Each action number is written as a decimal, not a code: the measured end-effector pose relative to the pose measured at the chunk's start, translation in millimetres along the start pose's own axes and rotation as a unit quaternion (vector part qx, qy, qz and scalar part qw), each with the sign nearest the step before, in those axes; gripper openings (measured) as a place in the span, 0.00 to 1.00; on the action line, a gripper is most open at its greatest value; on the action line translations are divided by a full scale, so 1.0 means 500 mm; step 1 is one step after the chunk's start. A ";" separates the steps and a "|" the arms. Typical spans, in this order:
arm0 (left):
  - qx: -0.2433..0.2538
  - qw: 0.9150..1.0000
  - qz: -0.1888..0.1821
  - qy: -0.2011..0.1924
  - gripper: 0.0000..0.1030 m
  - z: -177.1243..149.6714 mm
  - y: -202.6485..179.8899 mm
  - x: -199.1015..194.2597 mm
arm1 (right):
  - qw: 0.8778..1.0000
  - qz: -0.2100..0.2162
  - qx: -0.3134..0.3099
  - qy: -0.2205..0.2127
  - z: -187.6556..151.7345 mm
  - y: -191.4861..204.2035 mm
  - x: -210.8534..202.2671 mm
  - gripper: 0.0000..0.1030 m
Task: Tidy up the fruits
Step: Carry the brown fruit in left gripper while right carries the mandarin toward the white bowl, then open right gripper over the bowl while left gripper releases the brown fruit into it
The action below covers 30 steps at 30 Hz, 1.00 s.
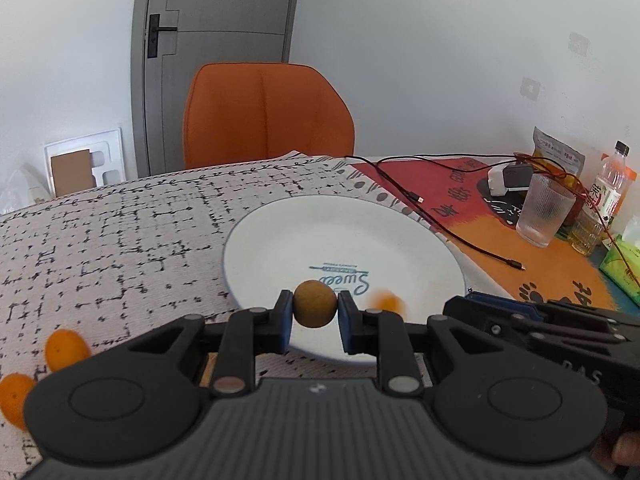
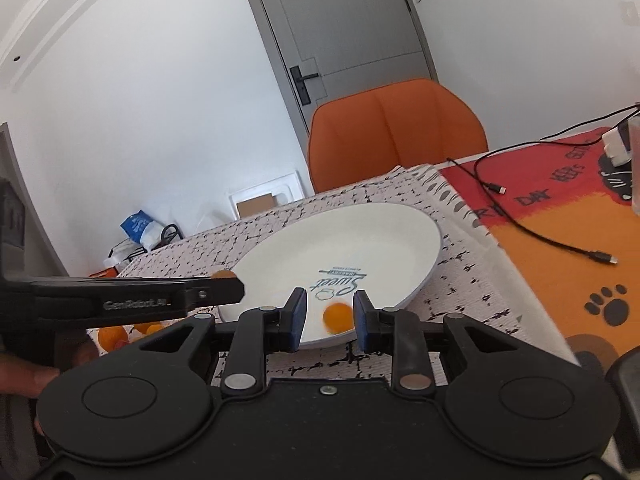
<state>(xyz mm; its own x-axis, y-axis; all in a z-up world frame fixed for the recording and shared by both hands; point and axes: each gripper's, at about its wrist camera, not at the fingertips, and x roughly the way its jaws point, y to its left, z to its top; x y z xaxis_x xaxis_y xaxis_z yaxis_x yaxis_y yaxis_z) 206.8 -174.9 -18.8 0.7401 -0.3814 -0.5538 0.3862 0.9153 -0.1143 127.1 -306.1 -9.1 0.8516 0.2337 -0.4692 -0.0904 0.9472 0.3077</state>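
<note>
The left gripper (image 1: 315,309) is clenched on a small round brownish-yellow fruit (image 1: 315,303), its blue pads pressing it from either side, and it holds the fruit just above the near rim of the wide white ceramic plate (image 1: 280,240) with blue lettering in its middle. To its right, the right gripper (image 2: 330,317) stands released, its blue pads apart with clear air between them; a small orange fruit (image 2: 338,317), blurred, sits on the plate in the gap between those pads, touching neither. From that side the left gripper reaches in over the plate's left edge with the fruit at its tip. The plate lies on a white tablecloth with a black broken-line pattern (image 1: 120,232). Near left of the plate, on the cloth, lie more small oval orange fruits (image 1: 64,350), close together. Right of the cloth is a red and orange mat with black paw prints (image 1: 560,256), crossed by thin black cables (image 1: 472,246); a ribbed clear glass (image 1: 544,212) stands on it. At the far side of the table stands an orange upholstered chair (image 1: 266,116), with a grey door (image 1: 216,40) behind it.
</note>
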 end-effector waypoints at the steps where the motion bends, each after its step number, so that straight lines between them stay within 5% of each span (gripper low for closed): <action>1: 0.005 1.000 -0.002 0.000 0.22 0.003 -0.004 0.003 | 1.000 -0.001 0.001 -0.001 0.000 -0.001 -0.003 0.26; 9: -0.001 1.000 -0.007 0.003 0.28 0.015 -0.010 0.001 | 1.000 -0.010 0.015 -0.001 -0.003 -0.017 -0.016 0.37; 13: -0.006 1.000 0.009 -0.003 0.43 0.013 -0.001 -0.019 | 1.000 -0.014 0.025 -0.005 -0.002 -0.016 -0.021 0.41; 15: -0.009 1.000 0.011 -0.003 0.53 0.012 0.006 -0.030 | 0.999 -0.014 0.028 -0.006 -0.002 -0.012 -0.022 0.65; 21: -0.029 0.998 0.055 -0.014 0.67 0.001 0.036 -0.069 | 0.999 -0.030 0.023 -0.024 0.002 0.007 -0.027 0.96; 30: -0.027 0.994 0.102 -0.036 0.73 -0.005 0.054 -0.129 | 0.998 -0.048 0.016 -0.029 0.007 0.029 -0.034 1.00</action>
<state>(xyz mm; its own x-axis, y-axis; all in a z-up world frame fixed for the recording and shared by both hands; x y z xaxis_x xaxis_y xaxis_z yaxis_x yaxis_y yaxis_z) 168.1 -125.5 11.7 0.8382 -0.1934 -0.5099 0.1954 0.9794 -0.0502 113.0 -297.3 6.3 0.8845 0.1277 -0.4487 0.0090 0.9570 0.2901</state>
